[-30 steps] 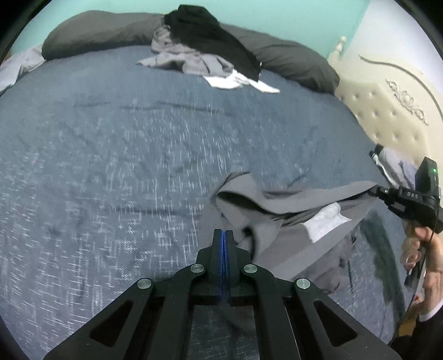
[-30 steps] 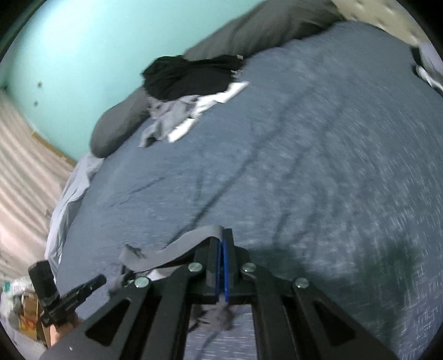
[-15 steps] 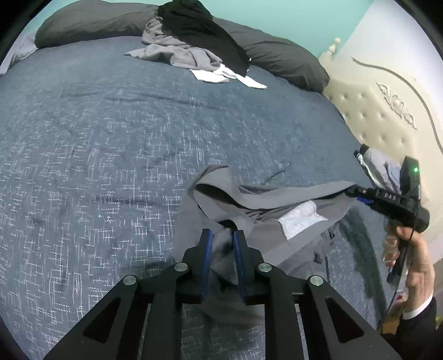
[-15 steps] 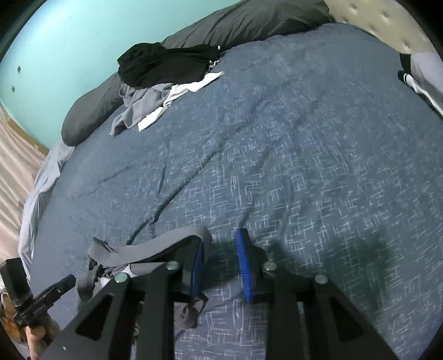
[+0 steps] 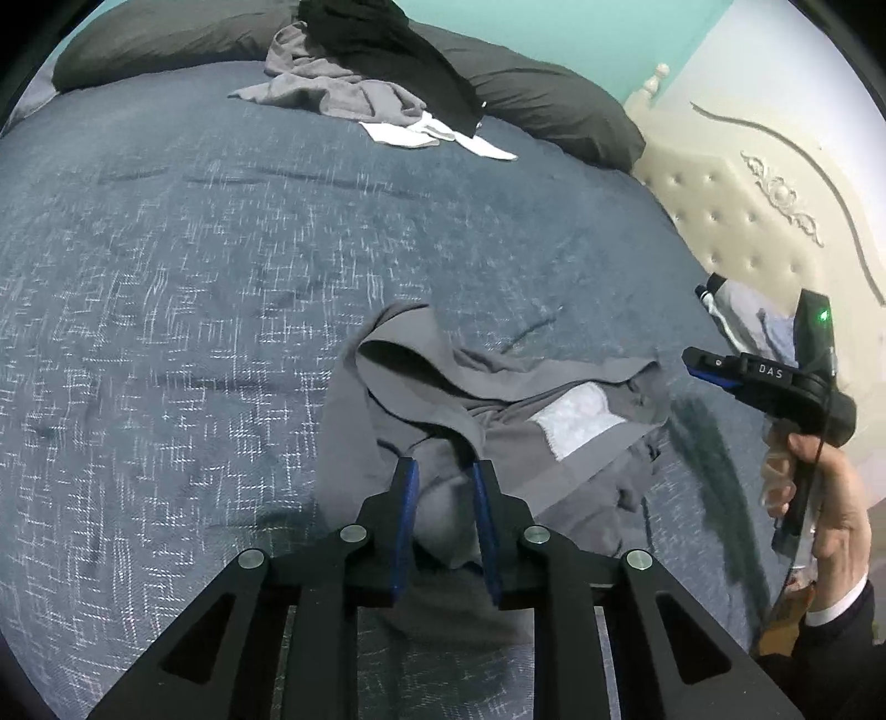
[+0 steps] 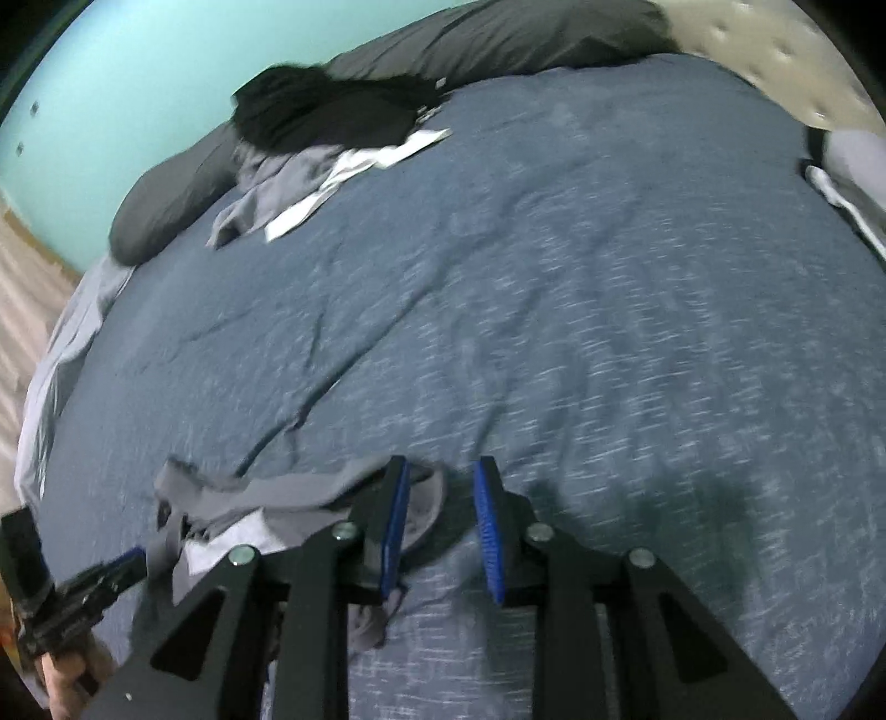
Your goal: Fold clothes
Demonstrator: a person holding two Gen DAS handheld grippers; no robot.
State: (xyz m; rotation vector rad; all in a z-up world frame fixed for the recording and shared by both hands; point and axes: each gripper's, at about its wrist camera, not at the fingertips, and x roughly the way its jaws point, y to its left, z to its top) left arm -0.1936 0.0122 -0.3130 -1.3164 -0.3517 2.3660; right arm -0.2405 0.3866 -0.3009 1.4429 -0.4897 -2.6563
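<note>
Lying crumpled on the bed, the grey garment could bunch: both the left hand-held gripper and the right hand-held gripper are released, with a loose fold at twelve o'clock.

**Right claw parted over the bed**

The right claw stands with its blue pads apart above the dark blue woven bedspread. A crumpled grey garment with a white label lies beside its left pad. The left claw appears at the garment's left edge. A pile of black, grey and white clothes rests against long dark grey pillows.
</note>
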